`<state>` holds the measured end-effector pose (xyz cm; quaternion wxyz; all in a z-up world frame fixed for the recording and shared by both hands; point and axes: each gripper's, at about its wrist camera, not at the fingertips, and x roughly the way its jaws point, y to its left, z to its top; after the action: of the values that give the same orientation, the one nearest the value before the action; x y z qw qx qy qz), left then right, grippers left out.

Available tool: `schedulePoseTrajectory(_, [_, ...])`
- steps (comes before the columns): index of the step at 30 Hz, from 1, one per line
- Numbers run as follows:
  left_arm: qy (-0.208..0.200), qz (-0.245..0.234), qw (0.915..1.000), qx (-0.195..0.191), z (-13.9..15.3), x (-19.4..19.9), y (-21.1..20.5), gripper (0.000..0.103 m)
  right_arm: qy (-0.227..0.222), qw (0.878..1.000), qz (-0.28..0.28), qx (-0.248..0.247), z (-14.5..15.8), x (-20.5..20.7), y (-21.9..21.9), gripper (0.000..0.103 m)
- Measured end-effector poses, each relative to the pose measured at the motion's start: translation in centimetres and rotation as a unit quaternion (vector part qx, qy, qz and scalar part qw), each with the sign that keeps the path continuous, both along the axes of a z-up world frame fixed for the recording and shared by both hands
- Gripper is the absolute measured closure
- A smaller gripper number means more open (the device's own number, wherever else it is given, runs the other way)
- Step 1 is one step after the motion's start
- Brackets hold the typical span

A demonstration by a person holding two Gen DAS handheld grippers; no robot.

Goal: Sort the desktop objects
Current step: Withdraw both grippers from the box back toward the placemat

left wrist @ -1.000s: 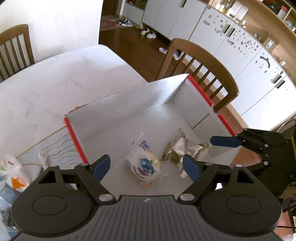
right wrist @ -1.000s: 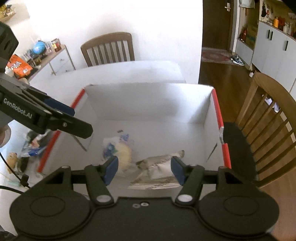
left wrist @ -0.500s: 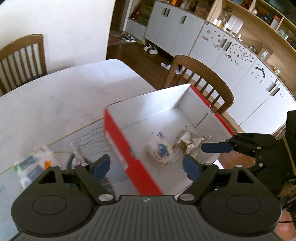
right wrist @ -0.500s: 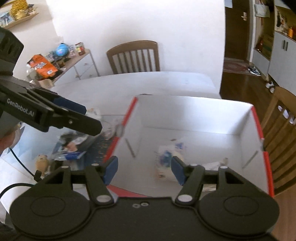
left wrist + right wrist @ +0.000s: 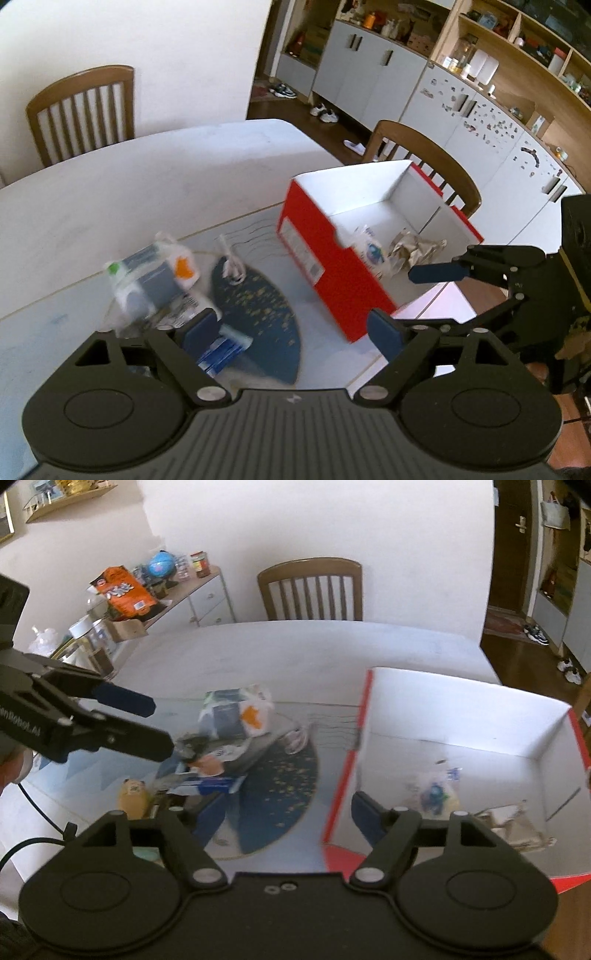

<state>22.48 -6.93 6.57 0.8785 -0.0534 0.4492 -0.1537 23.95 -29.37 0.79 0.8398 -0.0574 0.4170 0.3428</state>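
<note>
While both jaws open empty, red box (image 5: 325, 251) borders table (image 5: 439, 306) edge.

A white wall (image 5: 314, 524) stands behind the pale table (image 5: 147, 177), with a wooden chair (image 5: 310, 589) against it. A second chair (image 5: 424, 155) sits at the table's side. Grey cabinets (image 5: 373, 77) and open shelves (image 5: 517, 33) line the dark wood floor (image 5: 295, 114). A sideboard (image 5: 199, 602) carries clutter.
</note>
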Motion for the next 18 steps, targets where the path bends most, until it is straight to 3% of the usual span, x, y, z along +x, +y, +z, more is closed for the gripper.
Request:
schedulePoseTrajectory(4, [-0.004,0.014,0.9999,0.004,-0.5,-2.1,2.1,0.002,0.002,1.0,0.004,0.003,-0.3,-1.1,1.6,0.021])
schedulePoseTrajectory(8, [-0.006,0.024,0.9996,0.013,-1.4,-4.3,4.0,0.002,-0.004,1.0,0.009,-0.002,-0.7,-2.4,3.3,0.015])
schedulePoseTrajectory(18, [-0.007,0.016,0.999,0.042,-4.0,-8.6,6.0,0.0,0.007,1.0,0.016,-0.003,-1.9,-4.3,6.9,0.015])
